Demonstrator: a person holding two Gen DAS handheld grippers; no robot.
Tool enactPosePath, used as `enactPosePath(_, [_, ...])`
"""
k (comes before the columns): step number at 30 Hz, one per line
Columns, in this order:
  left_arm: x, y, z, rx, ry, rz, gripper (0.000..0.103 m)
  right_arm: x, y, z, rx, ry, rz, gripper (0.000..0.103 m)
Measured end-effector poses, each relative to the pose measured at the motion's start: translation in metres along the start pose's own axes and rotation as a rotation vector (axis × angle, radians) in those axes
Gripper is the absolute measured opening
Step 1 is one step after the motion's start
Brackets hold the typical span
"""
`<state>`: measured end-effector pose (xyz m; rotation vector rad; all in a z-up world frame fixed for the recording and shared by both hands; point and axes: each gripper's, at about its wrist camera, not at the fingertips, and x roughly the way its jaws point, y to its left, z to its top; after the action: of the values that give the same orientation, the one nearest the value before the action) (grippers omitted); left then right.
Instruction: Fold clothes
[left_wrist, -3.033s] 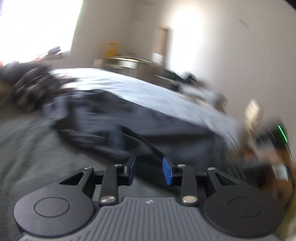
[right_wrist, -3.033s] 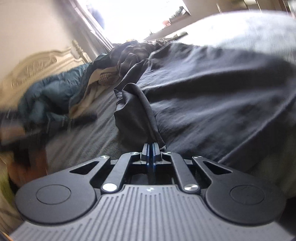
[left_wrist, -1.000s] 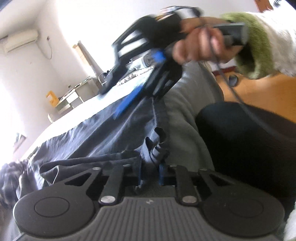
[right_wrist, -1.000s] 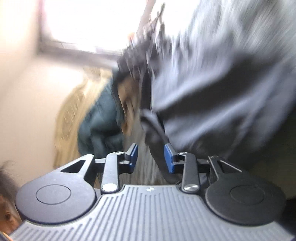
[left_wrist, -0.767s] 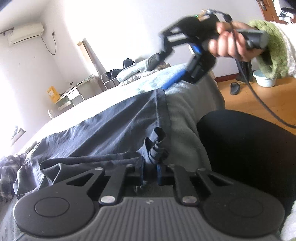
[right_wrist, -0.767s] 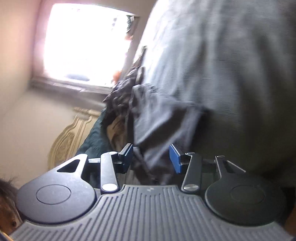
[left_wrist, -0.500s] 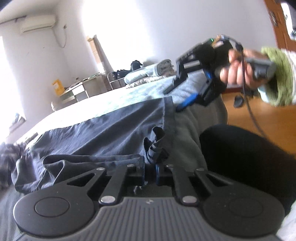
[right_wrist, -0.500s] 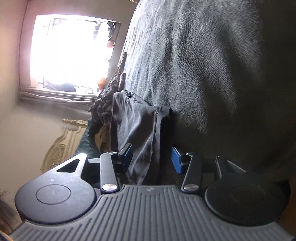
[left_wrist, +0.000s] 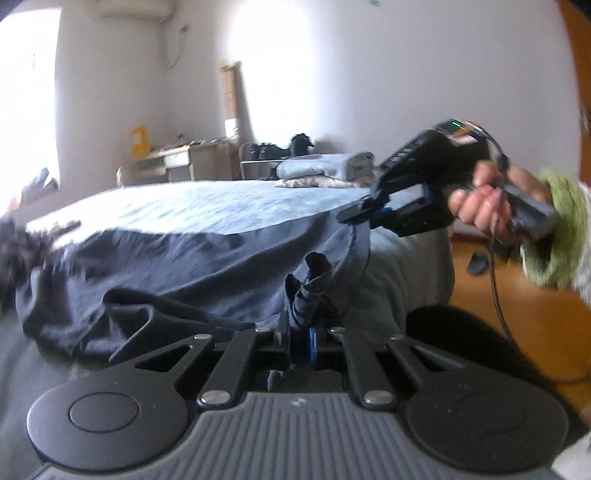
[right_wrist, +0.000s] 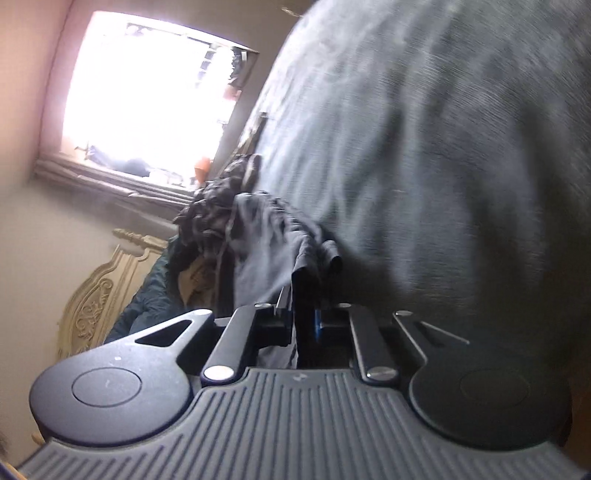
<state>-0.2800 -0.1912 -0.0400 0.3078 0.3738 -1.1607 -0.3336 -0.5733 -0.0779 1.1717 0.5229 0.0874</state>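
A dark navy garment (left_wrist: 184, 266) lies spread over the bed. My left gripper (left_wrist: 299, 334) is shut on a bunched corner of it, and the cloth sticks up between the pads. In the left wrist view a hand in a green cuff holds my right gripper (left_wrist: 356, 214) at the garment's far hem. In the right wrist view my right gripper (right_wrist: 304, 325) has its jaws closing, and the pads pinch a folded edge of the garment (right_wrist: 266, 251). The cloth hangs slack between the two grips.
A grey bed cover (right_wrist: 443, 147) fills the bed. A stack of folded clothes (left_wrist: 325, 170) sits at its far end. A heap of loose clothes (right_wrist: 207, 218) lies by the carved headboard (right_wrist: 96, 295). The wooden floor (left_wrist: 517, 314) is to the right, and a desk (left_wrist: 173, 158) stands at the back wall.
The right gripper, open around the garment's edge half a second ago, has come together on it. The left gripper has rolled level and risen a little, with its bunch of cloth still in it.
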Motion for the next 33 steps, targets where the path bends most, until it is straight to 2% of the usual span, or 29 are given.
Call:
enactPosePath(7, [-0.012,0.043,0.003,-0.265,-0.041,-0.022,0.009,0.009,0.032,0.011,-0.025,-0.004,0.014,0.008])
enactPosePath(18, [-0.024,0.109,0.003,-0.494,-0.078,-0.025,0.008,0.059,0.078,0.028,-0.056,0.008,0.021,0.007])
enactPosePath(33, [-0.015,0.200,0.007,-0.675,-0.126,0.038,0.008,0.149,0.114,0.069,-0.079,0.041,0.040,0.005])
